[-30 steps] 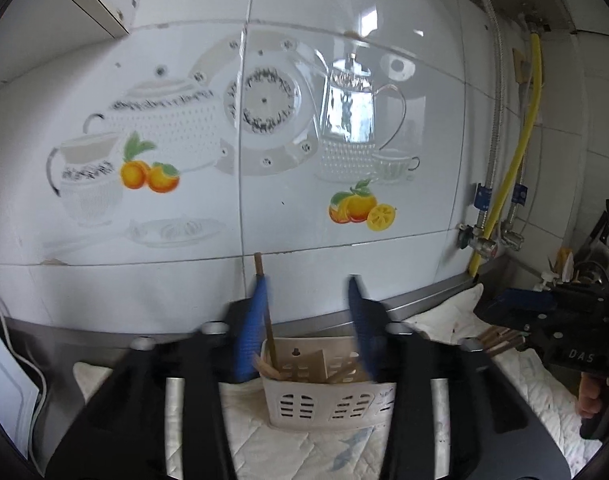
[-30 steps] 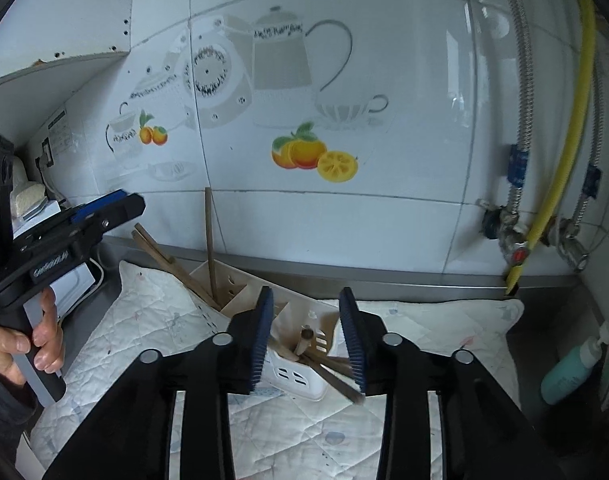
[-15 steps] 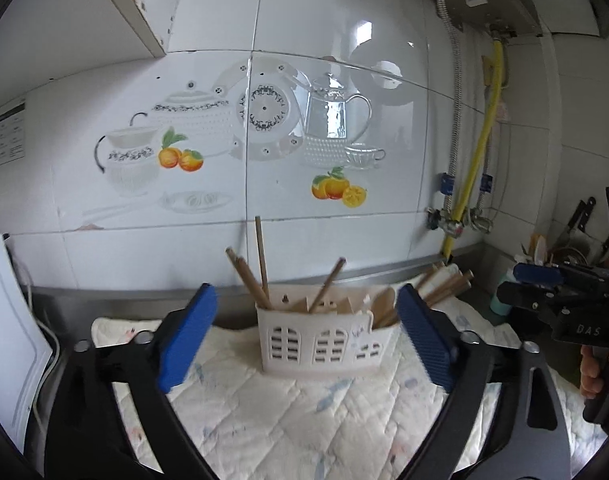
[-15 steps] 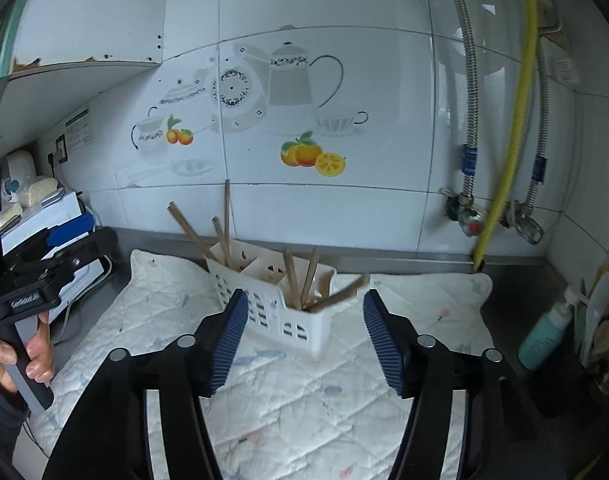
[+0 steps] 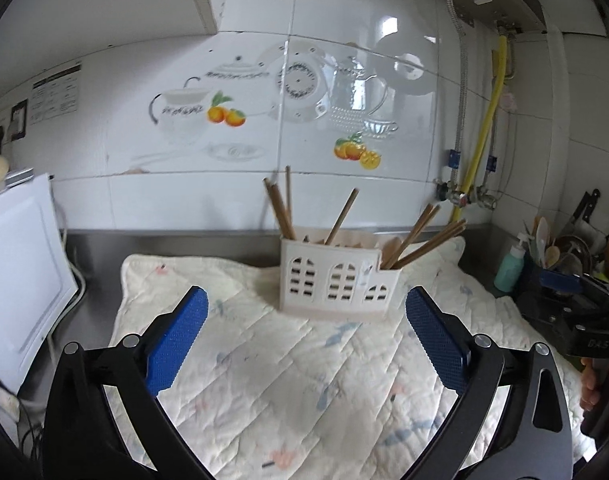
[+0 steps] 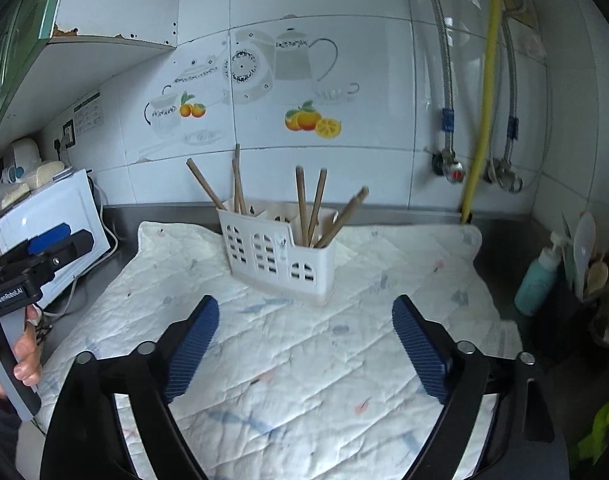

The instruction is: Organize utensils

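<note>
Ahead of both pairs of fingers, a white plastic holder [image 5: 338, 276] stands upright on a quilted cloth [image 5: 304, 380], with wooden chopsticks [image 5: 282, 210] leaning out of its compartments. The left gripper [image 5: 306, 340] and the right gripper [image 6: 306, 346] both hover with fingers spread wide, holding nothing, well short of the holder. No loose utensils show on the cloth, so the sorting looks finished or nearly so.
</note>
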Motion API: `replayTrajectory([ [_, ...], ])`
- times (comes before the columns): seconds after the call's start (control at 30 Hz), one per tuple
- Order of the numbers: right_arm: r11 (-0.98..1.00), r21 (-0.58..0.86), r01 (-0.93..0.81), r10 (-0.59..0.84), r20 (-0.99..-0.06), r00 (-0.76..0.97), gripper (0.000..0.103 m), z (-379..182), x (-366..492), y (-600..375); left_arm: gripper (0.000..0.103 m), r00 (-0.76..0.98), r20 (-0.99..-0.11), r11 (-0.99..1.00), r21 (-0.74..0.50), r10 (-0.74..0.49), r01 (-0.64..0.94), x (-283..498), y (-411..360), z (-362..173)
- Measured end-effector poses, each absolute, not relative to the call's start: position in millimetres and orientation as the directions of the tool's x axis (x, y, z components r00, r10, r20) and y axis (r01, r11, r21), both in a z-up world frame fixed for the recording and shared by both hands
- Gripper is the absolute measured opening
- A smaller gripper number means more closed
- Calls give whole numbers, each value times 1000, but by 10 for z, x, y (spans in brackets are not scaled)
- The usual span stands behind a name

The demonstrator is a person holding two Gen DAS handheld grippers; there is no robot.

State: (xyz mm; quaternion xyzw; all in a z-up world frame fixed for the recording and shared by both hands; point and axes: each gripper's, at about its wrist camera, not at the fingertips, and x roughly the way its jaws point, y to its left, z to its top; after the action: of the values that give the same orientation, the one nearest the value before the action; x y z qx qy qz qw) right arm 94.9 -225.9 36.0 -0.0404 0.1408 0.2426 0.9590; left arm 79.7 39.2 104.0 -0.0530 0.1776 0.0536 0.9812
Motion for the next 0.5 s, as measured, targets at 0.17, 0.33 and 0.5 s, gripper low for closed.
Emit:
replayTrajectory([
  [0.17, 882, 13, -472, 456, -282, 844, 89, 239, 790, -2314, 98, 929, -359, 985, -98, 96, -140, 636, 410, 972],
  [0.33, 888, 8, -460, 443, -283, 851, 91, 124, 665, -2324, 98, 931, -349, 983, -98, 111, -154, 449, 395, 895],
  [0.5, 888, 22, -459, 446, -279, 850, 92, 36, 548, -2364, 98, 927, -367, 980, -139, 81, -141, 274, 422, 785],
])
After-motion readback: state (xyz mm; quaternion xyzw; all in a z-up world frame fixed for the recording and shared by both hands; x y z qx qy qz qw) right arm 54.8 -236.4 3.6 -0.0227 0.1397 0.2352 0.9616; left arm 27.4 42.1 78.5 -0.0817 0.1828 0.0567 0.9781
